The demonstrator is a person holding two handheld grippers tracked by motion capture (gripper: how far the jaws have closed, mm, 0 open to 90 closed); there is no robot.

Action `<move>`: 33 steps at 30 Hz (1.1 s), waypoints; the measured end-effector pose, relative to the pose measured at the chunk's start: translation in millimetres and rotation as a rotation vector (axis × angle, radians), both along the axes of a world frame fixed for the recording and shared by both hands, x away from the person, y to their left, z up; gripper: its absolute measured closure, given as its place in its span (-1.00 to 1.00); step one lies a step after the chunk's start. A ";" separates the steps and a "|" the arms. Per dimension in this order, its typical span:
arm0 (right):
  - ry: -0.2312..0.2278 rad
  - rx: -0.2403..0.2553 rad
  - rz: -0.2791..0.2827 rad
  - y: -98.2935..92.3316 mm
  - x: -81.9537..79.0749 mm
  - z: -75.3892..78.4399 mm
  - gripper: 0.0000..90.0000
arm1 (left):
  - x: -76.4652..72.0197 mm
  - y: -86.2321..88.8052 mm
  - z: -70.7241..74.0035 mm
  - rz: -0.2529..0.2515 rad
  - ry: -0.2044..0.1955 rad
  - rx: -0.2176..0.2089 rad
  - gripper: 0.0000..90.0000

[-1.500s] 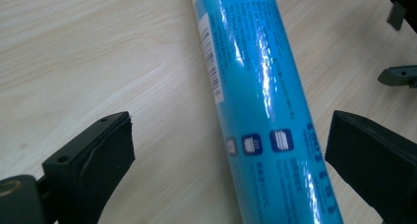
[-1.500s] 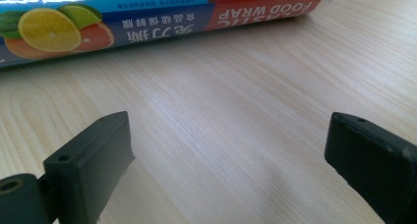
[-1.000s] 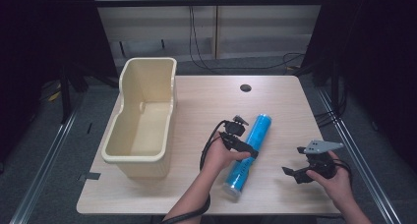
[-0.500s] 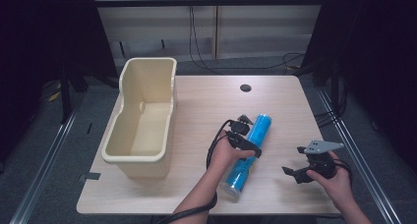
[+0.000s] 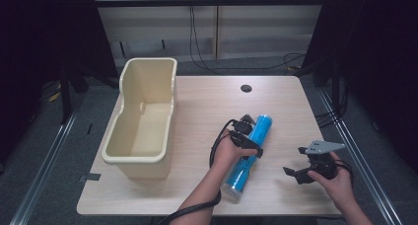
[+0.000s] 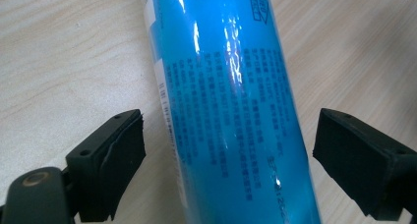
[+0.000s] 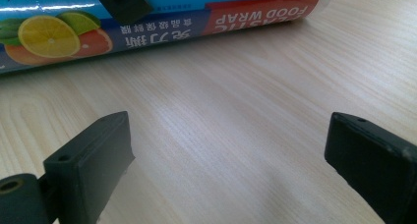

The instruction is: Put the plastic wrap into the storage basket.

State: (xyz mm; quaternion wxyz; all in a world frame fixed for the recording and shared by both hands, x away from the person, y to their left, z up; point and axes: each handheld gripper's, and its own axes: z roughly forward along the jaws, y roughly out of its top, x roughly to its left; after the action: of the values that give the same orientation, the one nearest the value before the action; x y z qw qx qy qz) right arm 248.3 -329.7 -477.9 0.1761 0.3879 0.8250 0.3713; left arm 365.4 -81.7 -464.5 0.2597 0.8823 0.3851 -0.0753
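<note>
Straddling blue roll (image 6: 231, 101), left gripper (image 5: 245, 136) has jaws apart, not touching; glossy round roll may slip sideways; right gripper (image 5: 315, 167) spread wide, empty.

Blue food-wrap tube (image 5: 249, 153) (glossy) flat on table (image 5: 207, 101)

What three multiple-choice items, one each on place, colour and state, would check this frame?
1. Where does the cream bin sit?
A. on the table's left side
B. beside the right tool
C. on the floor

2. What colour is the food wrap roll?
A. red
B. blue
C. green

3. How does the left tool stand?
A. shut on the roll
B. open, astride the roll
C. open, inside the bin

Answers: 1 A, the high view shows it at the table's left edge. 2 B, its wrapper is mostly blue. 3 B, both jaws stand apart from the roll's sides.
</note>
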 end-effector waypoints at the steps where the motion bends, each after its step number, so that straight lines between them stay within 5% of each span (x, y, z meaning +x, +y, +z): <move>1: -0.001 0.000 0.000 -0.1 -0.1 0.0 -0.92 | -0.1 -0.5 -0.4 0.010 0.003 0.005 -0.72; 15: 0.001 -0.001 -0.005 -1.0 -0.3 0.5 -0.92 | 2.6 -2.0 -6.2 0.022 0.008 0.005 -0.63; 22: -0.006 -0.001 -0.006 -1.7 -0.4 0.7 -0.92 | 4.3 0.9 -6.1 0.065 0.080 -0.010 -0.49; 33: -0.010 0.001 -0.008 -0.8 0.0 1.1 -0.92 | 8.8 5.2 -0.7 0.089 0.104 0.032 -0.44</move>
State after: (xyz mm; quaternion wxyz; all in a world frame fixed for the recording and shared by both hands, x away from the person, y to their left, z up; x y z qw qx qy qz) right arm 248.3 -330.5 -476.9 0.1816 0.3894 0.8224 0.3730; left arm 374.2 -76.5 -465.2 0.2282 0.8633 0.4383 -0.1029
